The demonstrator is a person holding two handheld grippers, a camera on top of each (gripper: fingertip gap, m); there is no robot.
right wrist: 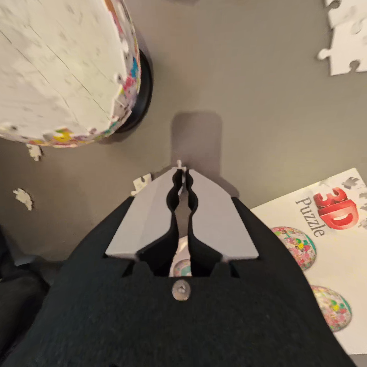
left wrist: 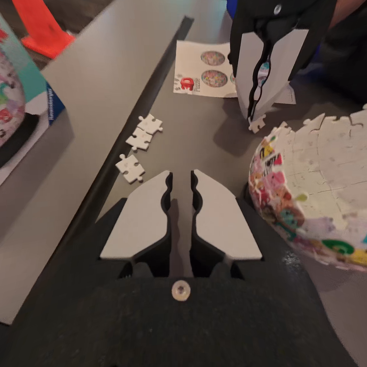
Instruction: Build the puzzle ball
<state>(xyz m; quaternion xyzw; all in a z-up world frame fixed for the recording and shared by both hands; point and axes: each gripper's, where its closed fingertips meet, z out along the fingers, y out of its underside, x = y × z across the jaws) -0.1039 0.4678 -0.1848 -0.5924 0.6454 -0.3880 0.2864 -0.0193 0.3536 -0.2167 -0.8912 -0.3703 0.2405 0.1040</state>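
Note:
The half-built puzzle ball (left wrist: 301,188) is an open shell, colourful outside and white inside, on a black stand (right wrist: 146,89). It also shows at the upper left of the right wrist view (right wrist: 59,69). My right gripper (right wrist: 182,171) is shut on a white puzzle piece (right wrist: 179,163), held edge-on just above the table. In the left wrist view this gripper (left wrist: 250,117) hangs tips-down with the piece (left wrist: 258,125), just left of the ball's rim. My left gripper (left wrist: 181,172) is open and empty, low over the table left of the ball. Three loose white pieces (left wrist: 139,141) lie ahead on its left.
A printed instruction sheet (left wrist: 202,69) lies beyond the right gripper, and it shows at the right (right wrist: 317,248). The puzzle box (left wrist: 23,89) stands on the left on a raised grey ledge. An orange cone (left wrist: 43,27) is behind it. More loose pieces (right wrist: 349,39) (right wrist: 23,195) lie on the table. One gripper's finger ends stand about 15 cm off the other's.

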